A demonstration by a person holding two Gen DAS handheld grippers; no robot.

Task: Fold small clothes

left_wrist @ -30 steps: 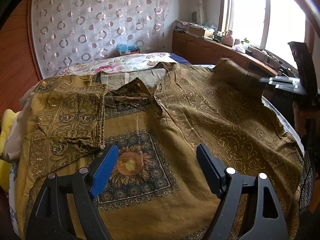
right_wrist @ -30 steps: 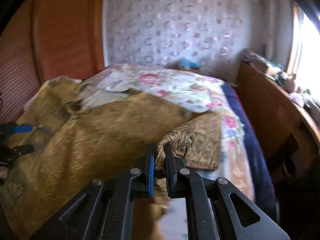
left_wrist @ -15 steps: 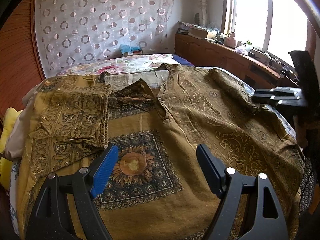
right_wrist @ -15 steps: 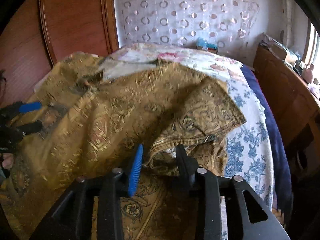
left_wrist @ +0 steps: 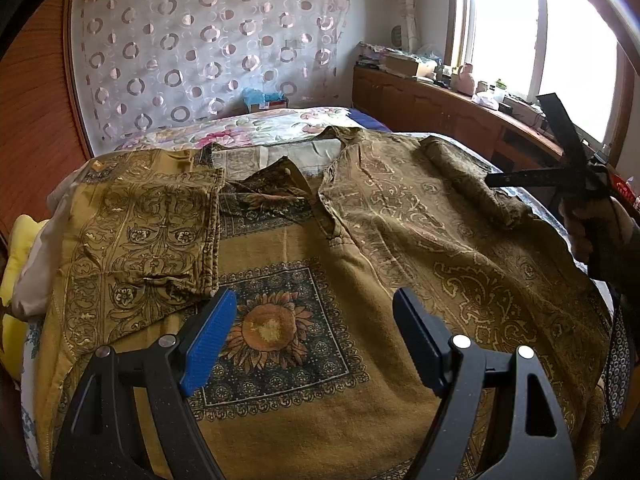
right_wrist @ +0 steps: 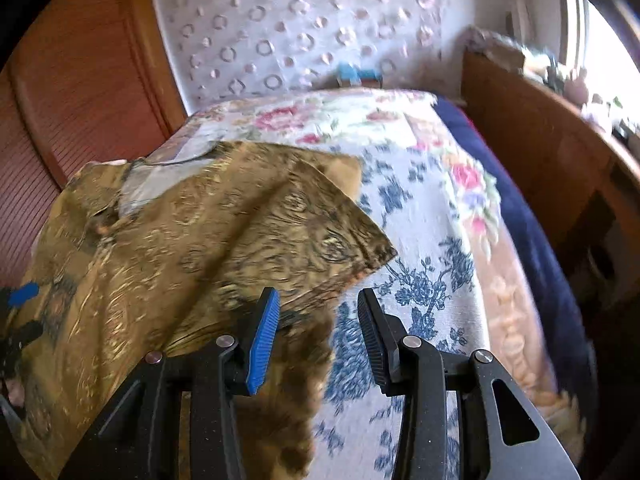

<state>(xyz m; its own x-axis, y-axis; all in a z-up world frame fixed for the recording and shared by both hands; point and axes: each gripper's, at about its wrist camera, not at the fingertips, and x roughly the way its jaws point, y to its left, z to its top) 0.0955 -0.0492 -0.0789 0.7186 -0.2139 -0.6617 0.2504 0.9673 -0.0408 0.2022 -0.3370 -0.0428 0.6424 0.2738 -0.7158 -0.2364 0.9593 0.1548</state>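
Evidently the step in hand is the sleeve fold: the one garment in play, a mustard-gold patterned shirt, lies spread front-up on the bed, its sunflower panel facing up at the middle. Two sleeves can be counted. The left sleeve already lies folded inward over the shirt's body, just beside the sunflower panel; the right sleeve lies turned in across the shirt's far side, rumpled rather than flat, so the fold on that side looks laid but not smoothed. The right gripper hovers at the shirt's right edge with its jaws moderately apart and nothing between them; cloth lies under and just beside the blue pad, apart from it as far as the blurred view shows. The left gripper hangs over the sunflower panel, jaws wide apart and empty. Two grippers, then, and neither has hold of anything. By judgement, the next move calls for flattening the right sleeve, then taking the hem nearest the grippers with both and carrying it up toward the collar; each jaw must catch both layers of cloth or the fold will skew. Beyond the shirt, a floral bedspread covers the bed.
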